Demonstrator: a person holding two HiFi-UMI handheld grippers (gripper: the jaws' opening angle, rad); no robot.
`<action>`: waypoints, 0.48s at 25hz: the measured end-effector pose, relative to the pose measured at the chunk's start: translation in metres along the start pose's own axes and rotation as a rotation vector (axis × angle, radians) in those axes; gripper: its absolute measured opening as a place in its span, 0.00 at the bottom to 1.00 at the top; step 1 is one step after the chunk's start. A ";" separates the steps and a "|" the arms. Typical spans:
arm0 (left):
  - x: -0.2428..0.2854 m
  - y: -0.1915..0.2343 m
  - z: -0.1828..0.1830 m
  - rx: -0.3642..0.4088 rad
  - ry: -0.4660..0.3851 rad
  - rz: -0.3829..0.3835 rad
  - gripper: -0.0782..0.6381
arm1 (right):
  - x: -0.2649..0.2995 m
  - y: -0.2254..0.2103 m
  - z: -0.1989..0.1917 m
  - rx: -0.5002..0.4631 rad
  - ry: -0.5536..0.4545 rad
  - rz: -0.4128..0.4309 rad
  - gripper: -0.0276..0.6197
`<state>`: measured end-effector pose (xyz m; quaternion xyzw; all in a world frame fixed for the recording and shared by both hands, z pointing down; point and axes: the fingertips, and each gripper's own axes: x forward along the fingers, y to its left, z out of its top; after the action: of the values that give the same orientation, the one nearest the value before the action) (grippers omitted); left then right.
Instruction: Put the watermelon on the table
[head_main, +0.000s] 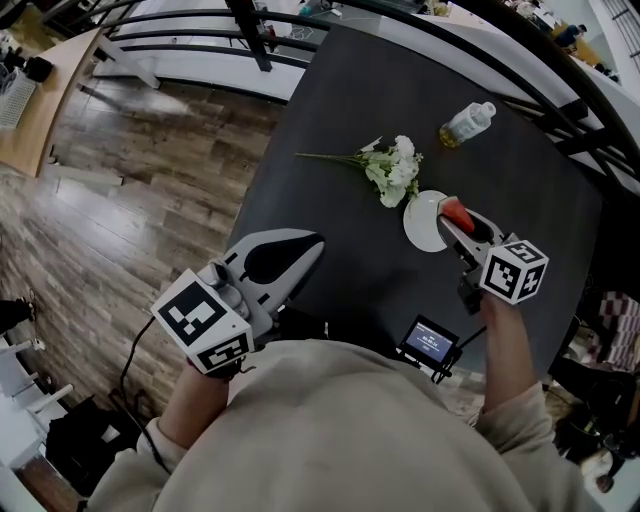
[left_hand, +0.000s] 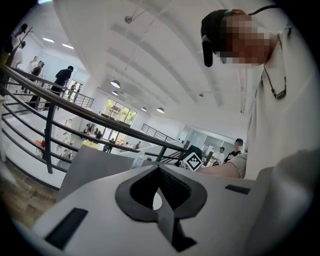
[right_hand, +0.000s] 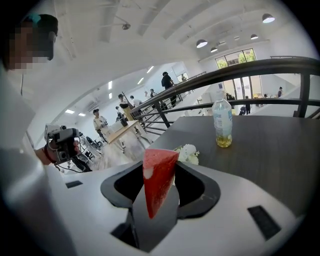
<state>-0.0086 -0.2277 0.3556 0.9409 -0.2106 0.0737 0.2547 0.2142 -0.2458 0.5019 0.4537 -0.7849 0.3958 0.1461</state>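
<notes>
A red wedge of watermelon (head_main: 456, 211) is clamped between the jaws of my right gripper (head_main: 452, 220), right at the right rim of a white plate (head_main: 420, 226) on the dark table (head_main: 340, 110). In the right gripper view the watermelon (right_hand: 157, 182) stands upright in my right gripper (right_hand: 160, 167), rising above the jaw tips. My left gripper (head_main: 312, 243) hovers at the table's near left edge. Seen in the left gripper view, my left gripper (left_hand: 159, 168) has its jaw tips together and holds nothing.
White flowers (head_main: 395, 170) with a long stem lie beyond the plate, and a small bottle of yellowish liquid (head_main: 466, 124) lies further back right. Dark railings (head_main: 210, 45) border the table's far side. Wooden floor (head_main: 130, 200) lies to the left.
</notes>
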 end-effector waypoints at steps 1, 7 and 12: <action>-0.001 0.000 -0.001 -0.002 -0.001 0.003 0.12 | 0.001 -0.002 -0.002 0.002 0.006 -0.003 0.35; -0.007 0.003 -0.005 -0.009 -0.004 0.021 0.12 | 0.014 -0.017 -0.021 0.019 0.062 -0.017 0.35; -0.012 0.004 -0.007 -0.014 -0.007 0.032 0.12 | 0.025 -0.025 -0.034 0.011 0.110 -0.030 0.35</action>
<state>-0.0212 -0.2231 0.3601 0.9359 -0.2272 0.0729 0.2593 0.2170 -0.2420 0.5510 0.4437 -0.7668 0.4220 0.1924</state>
